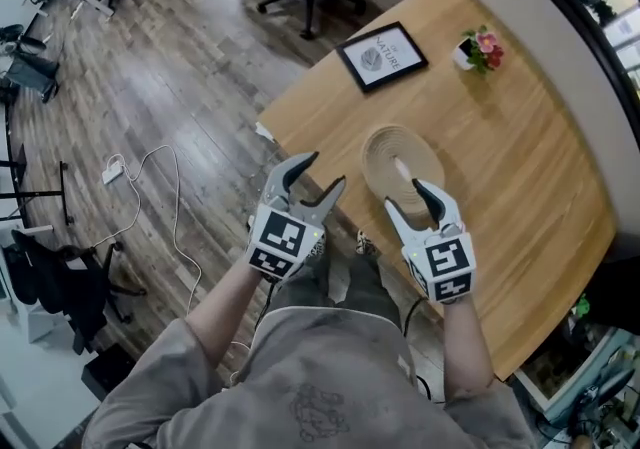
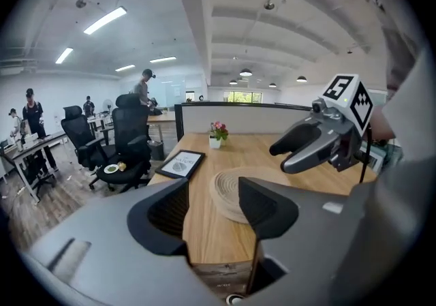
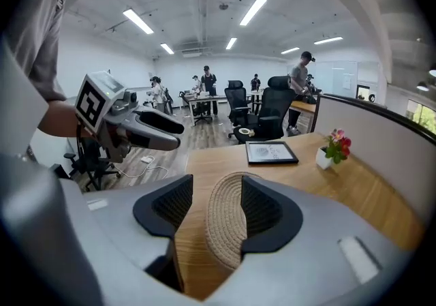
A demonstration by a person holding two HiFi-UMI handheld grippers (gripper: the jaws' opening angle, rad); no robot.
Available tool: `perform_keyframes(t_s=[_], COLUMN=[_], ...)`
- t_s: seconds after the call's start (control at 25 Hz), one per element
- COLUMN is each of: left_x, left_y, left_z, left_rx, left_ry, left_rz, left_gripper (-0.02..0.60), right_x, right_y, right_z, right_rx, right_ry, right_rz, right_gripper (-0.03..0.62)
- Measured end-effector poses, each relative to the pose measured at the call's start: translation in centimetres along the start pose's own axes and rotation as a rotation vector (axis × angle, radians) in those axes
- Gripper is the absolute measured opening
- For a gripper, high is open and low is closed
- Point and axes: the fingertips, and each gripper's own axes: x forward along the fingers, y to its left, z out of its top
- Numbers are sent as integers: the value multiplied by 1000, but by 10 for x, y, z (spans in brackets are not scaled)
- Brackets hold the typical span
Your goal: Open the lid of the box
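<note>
Near the front edge of the wooden table (image 1: 520,187) sits the round woven box (image 1: 403,169), lid on, with no long axis to line up on. It lies just ahead of my right gripper (image 1: 405,195), framed between its spread, empty jaws, so that hand is nearer. My left gripper (image 1: 322,169), also spread and empty, hangs off the table's edge, with the box ahead to its right.
</note>
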Motion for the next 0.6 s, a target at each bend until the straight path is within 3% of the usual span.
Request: perform_keyframes(t_s=[0.36, 0.6], left_x=[61, 93], left_y=[-12, -23], left_z=[-78, -105], left_rx=[-14, -196], left_ry=[151, 198], left_rz=[-81, -146], left_gripper=[227, 226], right_x=[47, 68], right_y=[8, 8], right_z=[-51, -69], right_rx=[-69, -110], right_ry=[136, 183], right_rz=[-6, -15], right_gripper=[224, 224])
